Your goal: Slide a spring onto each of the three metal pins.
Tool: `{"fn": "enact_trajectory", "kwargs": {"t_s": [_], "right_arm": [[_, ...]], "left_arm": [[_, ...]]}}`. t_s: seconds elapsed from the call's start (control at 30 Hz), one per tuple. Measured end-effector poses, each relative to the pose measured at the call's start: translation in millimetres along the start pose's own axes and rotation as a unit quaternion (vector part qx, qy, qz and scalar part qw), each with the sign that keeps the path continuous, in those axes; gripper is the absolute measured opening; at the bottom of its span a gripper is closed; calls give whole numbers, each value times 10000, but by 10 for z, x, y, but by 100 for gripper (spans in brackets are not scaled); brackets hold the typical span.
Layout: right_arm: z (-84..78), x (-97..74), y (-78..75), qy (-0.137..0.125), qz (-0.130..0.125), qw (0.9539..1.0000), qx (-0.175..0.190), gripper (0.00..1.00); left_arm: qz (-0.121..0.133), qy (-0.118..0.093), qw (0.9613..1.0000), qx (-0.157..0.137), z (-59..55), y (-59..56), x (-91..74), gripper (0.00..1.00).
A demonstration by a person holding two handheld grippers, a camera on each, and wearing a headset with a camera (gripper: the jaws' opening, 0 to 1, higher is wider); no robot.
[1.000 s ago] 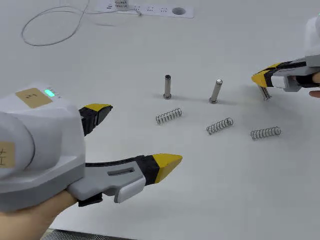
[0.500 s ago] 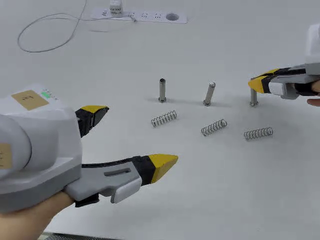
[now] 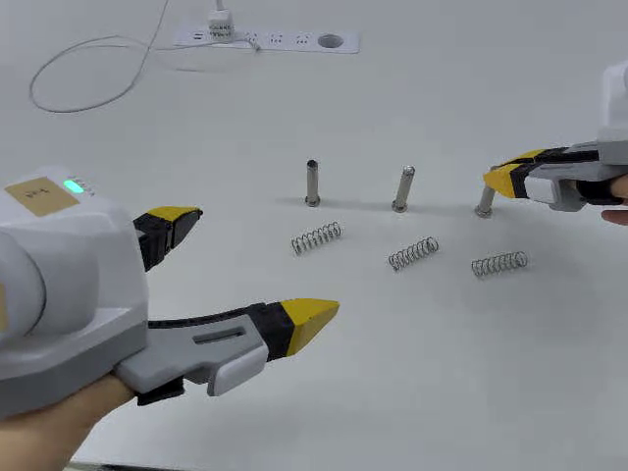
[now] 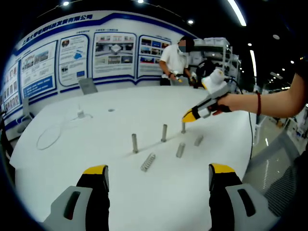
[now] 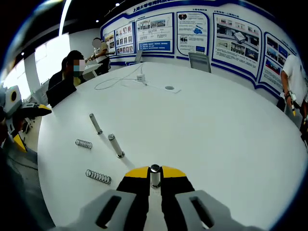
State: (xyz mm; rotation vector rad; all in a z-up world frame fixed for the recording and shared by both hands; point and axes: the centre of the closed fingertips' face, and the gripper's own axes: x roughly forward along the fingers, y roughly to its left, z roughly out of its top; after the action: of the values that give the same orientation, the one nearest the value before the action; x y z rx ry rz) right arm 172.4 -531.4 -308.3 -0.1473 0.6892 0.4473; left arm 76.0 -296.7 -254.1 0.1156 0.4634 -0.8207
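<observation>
Across the bare white tabletop (image 3: 442,392), at near left, grey-and-yellow left gripper (image 3: 260,263), jaws spread wide, holding nothing. At far right, grey-and-yellow right gripper (image 3: 496,180), jaws nearly closed around the top of the right silver metal pin (image 3: 485,202), leaning in the head view. Further left in the same row, middle silver pin (image 3: 403,188), slightly tilted, and left silver pin (image 3: 312,183), upright. Just in front of the pins, apart from them, left wire spring (image 3: 316,237), middle wire spring (image 3: 413,253) and right wire spring (image 3: 498,263), lying flat, long axes roughly along the row.
</observation>
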Motion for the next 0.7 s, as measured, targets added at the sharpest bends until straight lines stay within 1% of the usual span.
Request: {"fn": "enact_trajectory", "kwargs": {"t_s": [0.03, 0.17, 0.23, 0.3, 0.37, 0.57, 0.7], "right_arm": [[-6, 4, -16, 3, -17, 10000, 2, 9], [-19, -21, 11, -7, -50, 10000, -22, 9], [-24, -37, 36, -11, -60, 10000, -22, 9], [-31, -42, 18, 3, -77, 10000, 33, 9], [-36, -39, 3, 13, -96, 9999, 45, 9], [-49, -61, 22, 57, -127, 9999, -20, 9], [-38, -61, 20, 22, -113, 9999, -72, 9]], "left_arm": [[0, 7, 10000, 8, -2, -2, -2, 87], [-6, 23, 10000, 96, -1, -12, -1, 87], [-8, 26, 9999, 97, -1, -15, 1, 87], [-30, 27, 9999, 96, 3, -24, 4, 87], [-14, -41, 10000, 89, 28, -22, 4, 86], [-10, -61, 10000, 74, 44, -14, -2, 86], [10, -41, 10000, 66, 33, -1, -7, 85]]}}
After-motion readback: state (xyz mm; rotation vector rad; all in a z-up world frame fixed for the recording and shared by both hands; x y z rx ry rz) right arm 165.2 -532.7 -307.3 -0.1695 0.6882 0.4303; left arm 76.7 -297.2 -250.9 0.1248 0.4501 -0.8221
